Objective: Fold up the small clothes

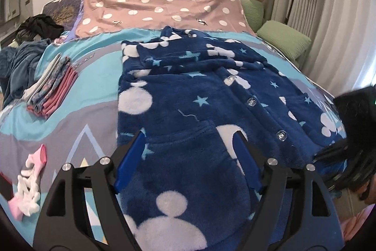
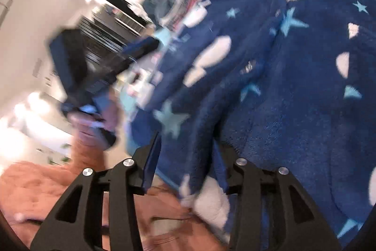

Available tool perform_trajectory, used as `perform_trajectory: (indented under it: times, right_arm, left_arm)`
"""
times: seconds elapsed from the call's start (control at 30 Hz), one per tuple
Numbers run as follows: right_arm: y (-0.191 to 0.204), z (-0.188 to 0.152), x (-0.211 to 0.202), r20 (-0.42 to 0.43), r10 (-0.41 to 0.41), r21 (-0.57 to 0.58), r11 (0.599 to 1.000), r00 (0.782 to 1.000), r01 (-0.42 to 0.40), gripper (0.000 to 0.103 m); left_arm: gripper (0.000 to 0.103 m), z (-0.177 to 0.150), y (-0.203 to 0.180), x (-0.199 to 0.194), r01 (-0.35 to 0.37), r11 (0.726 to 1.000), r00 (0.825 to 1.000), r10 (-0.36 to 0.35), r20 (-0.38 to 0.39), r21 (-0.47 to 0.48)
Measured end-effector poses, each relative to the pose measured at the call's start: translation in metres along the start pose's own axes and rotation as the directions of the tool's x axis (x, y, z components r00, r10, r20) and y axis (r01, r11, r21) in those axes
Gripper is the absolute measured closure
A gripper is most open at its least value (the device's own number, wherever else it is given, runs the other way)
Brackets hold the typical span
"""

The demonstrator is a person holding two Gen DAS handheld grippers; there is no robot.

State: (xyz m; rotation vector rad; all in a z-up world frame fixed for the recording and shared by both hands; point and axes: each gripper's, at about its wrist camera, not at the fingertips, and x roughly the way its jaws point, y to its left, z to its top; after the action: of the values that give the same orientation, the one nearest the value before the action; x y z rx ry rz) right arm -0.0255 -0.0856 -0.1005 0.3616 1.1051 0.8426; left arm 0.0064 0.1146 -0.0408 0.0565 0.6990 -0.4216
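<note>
A dark blue fleece jacket with white dots, pale stars and clear buttons lies spread on the bed. My left gripper is open, its blue fingers standing either side of the jacket's lower left hem. My right gripper shows at the jacket's right hem in the left wrist view. In the blurred right wrist view its jaws are partly apart with a fold of the jacket between them; I cannot tell if they pinch it.
A stack of folded clothes lies at the left on the blue and grey bedspread. Pink and white socks lie near left. Dark clothes are heaped at far left. Green cushions sit at the far right.
</note>
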Motion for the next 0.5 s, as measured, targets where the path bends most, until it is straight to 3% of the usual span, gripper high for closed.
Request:
perform_trajectory:
  times: [0.03, 0.07, 0.1, 0.13, 0.23, 0.33, 0.4, 0.5]
  right_arm:
    - [0.000, 0.001, 0.007, -0.008, -0.020, 0.001, 1.000, 1.000, 0.020, 0.060]
    - [0.000, 0.002, 0.011, -0.006, -0.009, 0.011, 1.000, 1.000, 0.009, 0.067]
    - [0.002, 0.004, 0.014, -0.003, 0.008, 0.021, 1.000, 1.000, -0.008, 0.090]
    - [0.004, 0.006, 0.013, -0.001, 0.019, 0.023, 1.000, 1.000, -0.019, 0.096]
    - [0.019, 0.010, -0.019, 0.104, 0.080, -0.002, 0.997, 0.991, -0.080, 0.096]
    - [0.025, 0.004, -0.051, 0.170, 0.068, -0.034, 0.997, 0.983, -0.063, 0.096]
    - [0.017, -0.002, -0.052, 0.150, 0.002, -0.032, 0.999, 0.989, 0.003, 0.092]
    - [-0.007, -0.016, -0.025, 0.038, -0.115, 0.032, 0.993, 0.993, 0.113, 0.090]
  left_arm:
    - [0.025, -0.001, 0.002, -0.001, -0.006, 1.000, 1.000, 0.006, -0.002, -0.010]
    - [0.025, -0.001, 0.004, -0.001, -0.011, 1.000, 1.000, 0.011, -0.005, -0.019]
    - [0.025, -0.002, 0.006, -0.002, -0.019, 0.999, 1.000, 0.019, -0.009, -0.028]
    - [0.025, -0.003, 0.007, -0.003, -0.024, 0.999, 1.000, 0.024, -0.009, -0.033]
    - [0.024, -0.006, 0.013, -0.010, -0.042, 0.998, 0.999, 0.042, -0.003, -0.040]
    - [0.023, -0.014, 0.022, -0.015, -0.070, 0.996, 0.998, 0.069, -0.014, -0.047]
    - [0.023, -0.020, 0.028, -0.013, -0.075, 0.995, 0.997, 0.073, -0.036, -0.058]
    - [0.023, -0.034, 0.036, -0.005, -0.087, 0.993, 0.992, 0.079, -0.102, -0.082]
